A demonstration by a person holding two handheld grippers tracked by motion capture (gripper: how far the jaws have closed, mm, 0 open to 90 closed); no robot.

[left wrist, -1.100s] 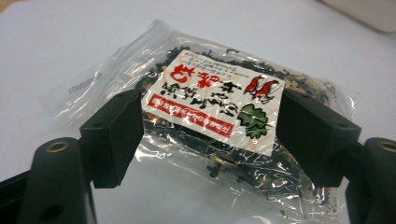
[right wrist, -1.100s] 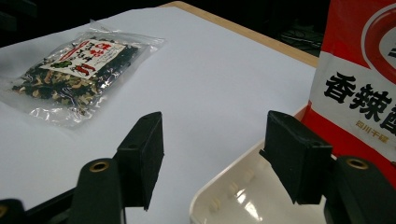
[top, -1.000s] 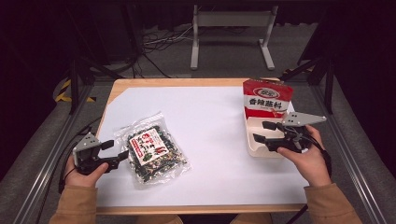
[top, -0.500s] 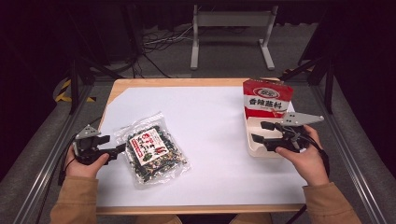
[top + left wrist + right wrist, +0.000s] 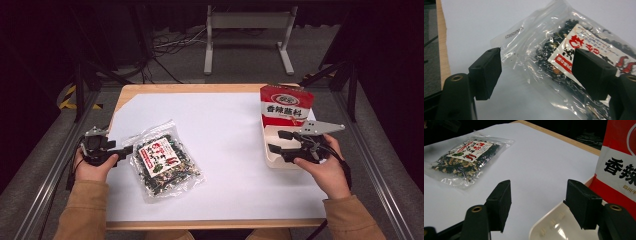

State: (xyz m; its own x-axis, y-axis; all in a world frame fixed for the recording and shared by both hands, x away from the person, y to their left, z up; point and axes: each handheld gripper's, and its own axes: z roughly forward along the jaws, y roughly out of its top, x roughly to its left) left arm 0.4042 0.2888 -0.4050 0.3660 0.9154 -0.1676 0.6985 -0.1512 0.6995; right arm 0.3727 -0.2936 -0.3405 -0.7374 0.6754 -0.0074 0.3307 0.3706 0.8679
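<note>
A clear plastic bag of dark dried bits with a red and white label lies flat on the left part of the white sheet. My left gripper is open at the bag's left edge. In the left gripper view the bag lies just beyond and between the jaws of the left gripper. A red and white packet stands upright at the far end of a white tray on the right. My right gripper hovers open over the tray's left rim and holds nothing.
A white sheet covers the wooden table. In the right gripper view the tray's corner lies under the jaws, the packet stands at right and the bag lies far left. Metal rails flank the table.
My left gripper has moved a little forward along the bag's left edge. The right gripper and the tray stay where they were.
</note>
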